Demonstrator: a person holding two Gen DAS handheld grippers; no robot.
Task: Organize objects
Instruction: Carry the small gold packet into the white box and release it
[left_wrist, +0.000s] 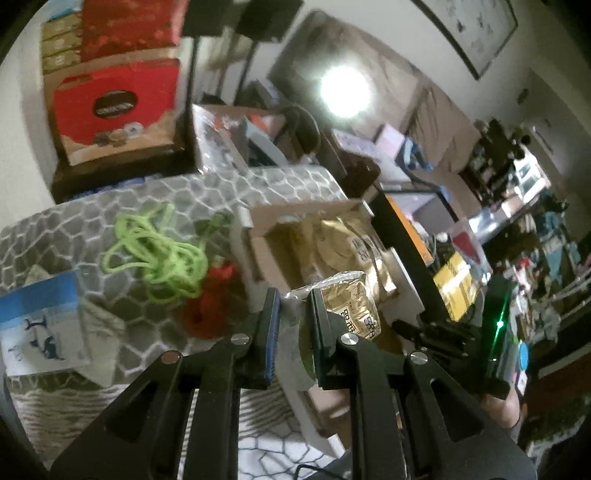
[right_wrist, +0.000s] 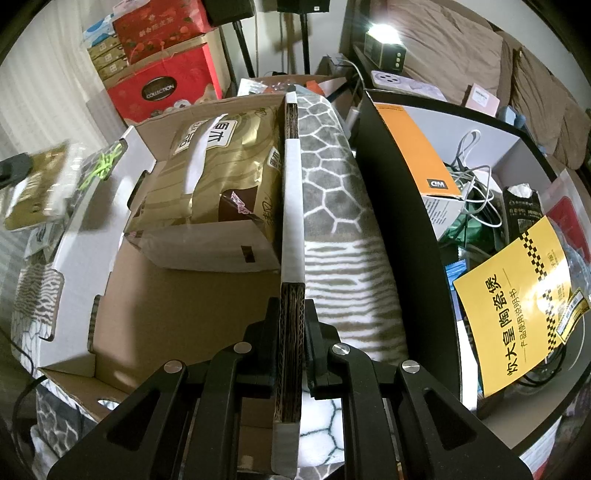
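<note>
The left gripper (left_wrist: 293, 314), clamped on a small gold foil packet (left_wrist: 347, 302), hangs beside the open cardboard box (right_wrist: 166, 317); the right gripper (right_wrist: 291, 332) pinches the box's far wall.

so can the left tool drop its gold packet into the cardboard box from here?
Probably yes. The left tool grips the gold packet beside the cardboard box, whose top is open; the right tool pinches the box's far wall, clear of that path.
</note>
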